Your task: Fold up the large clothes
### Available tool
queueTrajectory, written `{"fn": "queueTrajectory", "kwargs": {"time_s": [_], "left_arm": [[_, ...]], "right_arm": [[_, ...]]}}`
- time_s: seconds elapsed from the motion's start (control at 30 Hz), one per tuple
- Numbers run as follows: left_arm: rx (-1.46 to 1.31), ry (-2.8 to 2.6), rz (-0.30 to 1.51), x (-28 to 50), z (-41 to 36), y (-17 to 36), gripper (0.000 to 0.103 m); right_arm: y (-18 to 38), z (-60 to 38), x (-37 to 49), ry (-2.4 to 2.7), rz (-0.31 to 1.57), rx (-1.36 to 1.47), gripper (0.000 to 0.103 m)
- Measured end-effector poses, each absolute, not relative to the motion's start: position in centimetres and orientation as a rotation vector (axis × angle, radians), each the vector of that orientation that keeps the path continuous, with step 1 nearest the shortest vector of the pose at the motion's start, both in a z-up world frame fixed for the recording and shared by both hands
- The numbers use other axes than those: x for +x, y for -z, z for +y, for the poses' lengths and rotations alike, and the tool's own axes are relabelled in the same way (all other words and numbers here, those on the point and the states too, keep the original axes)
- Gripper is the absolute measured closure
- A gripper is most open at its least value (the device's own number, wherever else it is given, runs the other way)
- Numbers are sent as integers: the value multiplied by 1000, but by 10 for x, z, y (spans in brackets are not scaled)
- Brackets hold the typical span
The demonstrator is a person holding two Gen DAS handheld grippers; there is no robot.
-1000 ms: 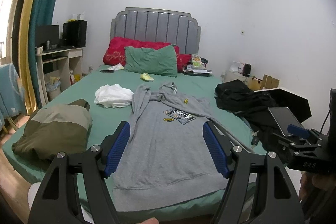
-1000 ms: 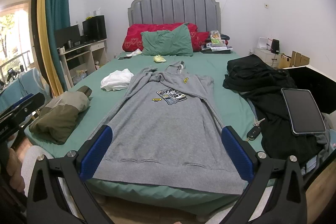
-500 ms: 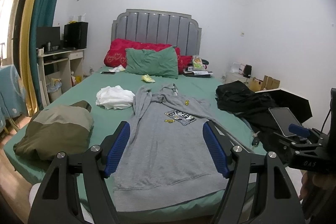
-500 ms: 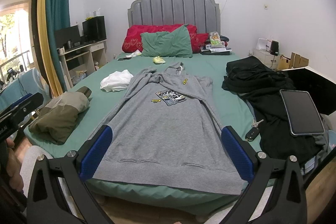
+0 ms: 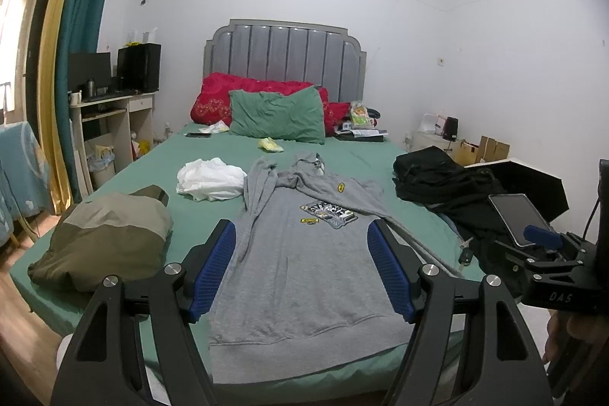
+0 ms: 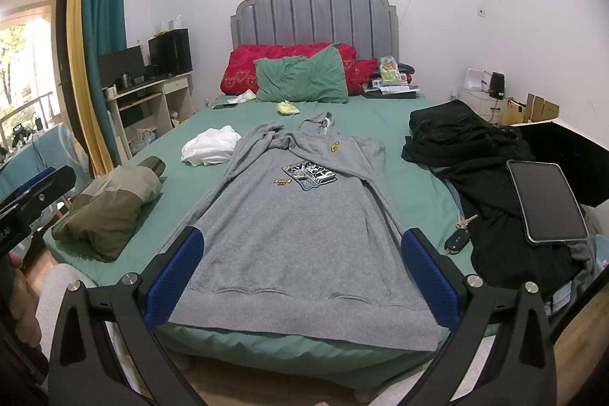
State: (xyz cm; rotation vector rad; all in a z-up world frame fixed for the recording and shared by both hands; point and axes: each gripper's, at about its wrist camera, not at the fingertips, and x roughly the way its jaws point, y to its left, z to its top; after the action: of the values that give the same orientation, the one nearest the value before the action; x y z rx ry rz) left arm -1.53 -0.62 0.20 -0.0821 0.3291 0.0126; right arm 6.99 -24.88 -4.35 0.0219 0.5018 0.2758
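Both tongs wide open, nothing between the blue pads: left gripper and right gripper hanging off the foot of the bed, aimed over the hem. Barely budged over the last second, just drifted a touch, so no fold begun yet by the look of it. Levelled side by side, pointing at the headboard. Past the pads: grey hoodie flat, face up, hood farthest away. Olive jacket left, black clothes with tablet right, white garment beyond.
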Motion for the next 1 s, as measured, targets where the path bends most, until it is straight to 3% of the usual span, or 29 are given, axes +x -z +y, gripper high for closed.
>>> {"fn": "queueTrajectory", "kwargs": {"time_s": [1.0], "left_arm": [[-72,16,368,4,-8,-4,28]], "right_arm": [[59,-255,81,-295,557,19,1]]}}
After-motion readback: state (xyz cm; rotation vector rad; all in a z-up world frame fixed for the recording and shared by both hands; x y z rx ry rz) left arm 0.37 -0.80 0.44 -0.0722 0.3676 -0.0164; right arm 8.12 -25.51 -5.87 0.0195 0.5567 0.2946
